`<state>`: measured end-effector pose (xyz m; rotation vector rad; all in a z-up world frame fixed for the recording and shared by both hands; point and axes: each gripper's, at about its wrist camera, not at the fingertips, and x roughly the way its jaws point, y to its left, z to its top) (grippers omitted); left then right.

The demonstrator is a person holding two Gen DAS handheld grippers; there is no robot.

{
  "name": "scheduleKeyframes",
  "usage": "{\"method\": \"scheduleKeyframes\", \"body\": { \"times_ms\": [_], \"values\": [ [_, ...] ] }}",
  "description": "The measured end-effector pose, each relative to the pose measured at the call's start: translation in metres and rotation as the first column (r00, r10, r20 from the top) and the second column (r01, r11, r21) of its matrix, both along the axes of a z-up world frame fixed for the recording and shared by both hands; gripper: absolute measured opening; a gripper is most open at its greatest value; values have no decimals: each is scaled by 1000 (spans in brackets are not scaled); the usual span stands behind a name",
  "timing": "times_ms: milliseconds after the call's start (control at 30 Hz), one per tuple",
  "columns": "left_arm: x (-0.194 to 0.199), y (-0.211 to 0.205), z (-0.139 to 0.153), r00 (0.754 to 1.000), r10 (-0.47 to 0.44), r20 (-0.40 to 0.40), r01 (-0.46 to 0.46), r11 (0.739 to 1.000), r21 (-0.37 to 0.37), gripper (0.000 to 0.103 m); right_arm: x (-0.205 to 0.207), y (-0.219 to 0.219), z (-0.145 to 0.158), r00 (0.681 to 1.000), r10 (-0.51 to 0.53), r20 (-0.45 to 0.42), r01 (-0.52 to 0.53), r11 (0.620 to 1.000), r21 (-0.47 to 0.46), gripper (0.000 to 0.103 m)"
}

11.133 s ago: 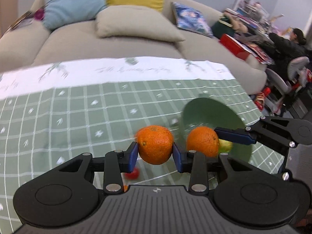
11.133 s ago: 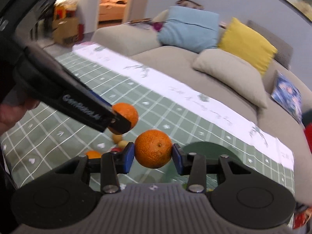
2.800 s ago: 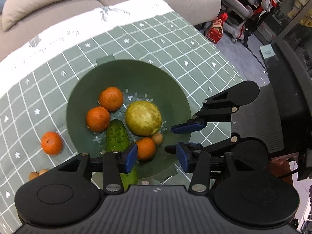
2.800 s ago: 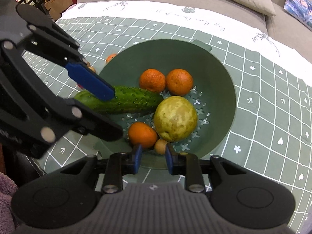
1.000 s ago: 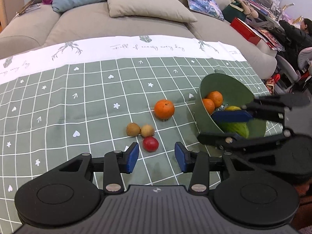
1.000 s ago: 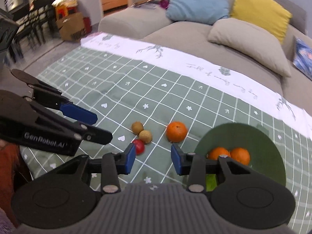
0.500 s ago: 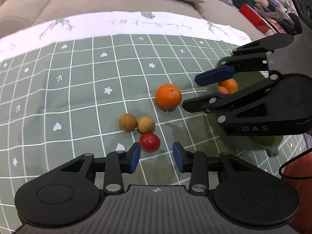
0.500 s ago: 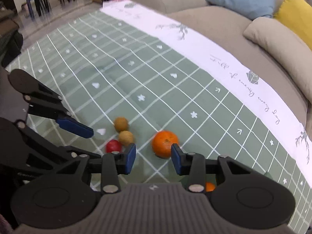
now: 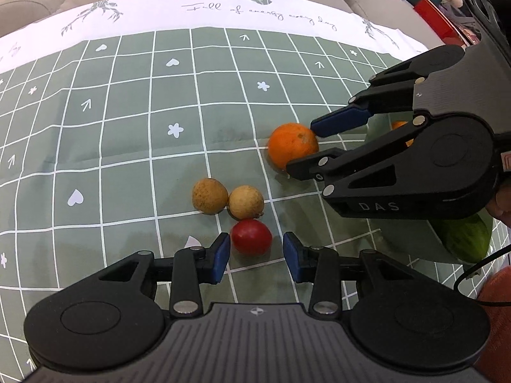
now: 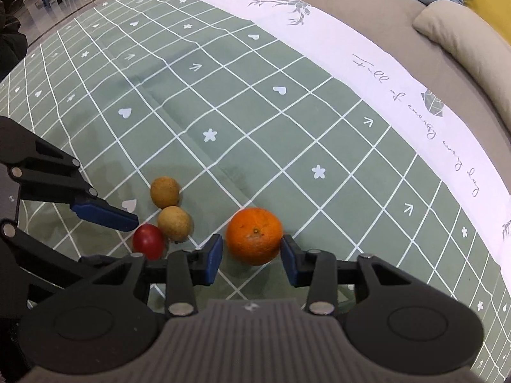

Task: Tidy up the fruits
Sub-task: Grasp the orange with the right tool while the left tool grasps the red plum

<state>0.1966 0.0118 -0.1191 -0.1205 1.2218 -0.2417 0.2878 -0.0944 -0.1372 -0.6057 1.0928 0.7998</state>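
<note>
On the green checked tablecloth [image 9: 134, 146] lie a small red fruit [image 9: 251, 236], two brown round fruits [image 9: 209, 196] [image 9: 246, 202] and an orange [image 9: 292, 149]. My left gripper [image 9: 255, 257] is open low over the cloth, with the red fruit between its blue pads and a gap on each side. My right gripper [image 10: 252, 260] straddles the orange [image 10: 254, 235]; its jaws are opening and the pads stand just off the peel. The red fruit [image 10: 148, 241] shows beside a left finger [image 10: 102, 212]. The green bowl [image 9: 402, 239] is mostly hidden behind the right gripper [image 9: 301, 146].
A cucumber [image 9: 466, 239] and an orange [image 9: 399, 126] peek out of the bowl at the right. A beige sofa [image 10: 367, 6] with cushions [image 10: 460, 32] runs along the table's far side. The white printed border [image 9: 255, 12] marks the cloth's far edge.
Both grippers have sunk toward the cloth. The left has closed in on the red fruit and the right has come around the loose orange. The bowl has left the right wrist view.
</note>
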Motion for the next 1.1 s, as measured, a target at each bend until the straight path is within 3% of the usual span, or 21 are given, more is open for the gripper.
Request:
{"method": "scheduleKeyframes", "body": {
  "times_ms": [300, 667, 867, 1100],
  "values": [
    [1, -2, -7, 1000, 9, -18, -9, 1000, 11, 39, 8, 0, -5, 1000, -27, 0, 27, 1000, -7, 40],
    [-2, -5, -5, 1000, -16, 21, 15, 1000, 21, 31, -11, 9, -3, 996, 8, 83, -3, 998, -57, 38],
    [-16, 3, 1, 999, 4, 42, -4, 1000, 0, 31, -25, 3, 16, 996, -6, 86, 7, 1000, -14, 38],
    [-39, 15, 31, 994, 39, 102, -37, 999, -21, 31, -54, -13, 41, 993, -77, 84, 72, 995, 69, 38]
  ]
}}
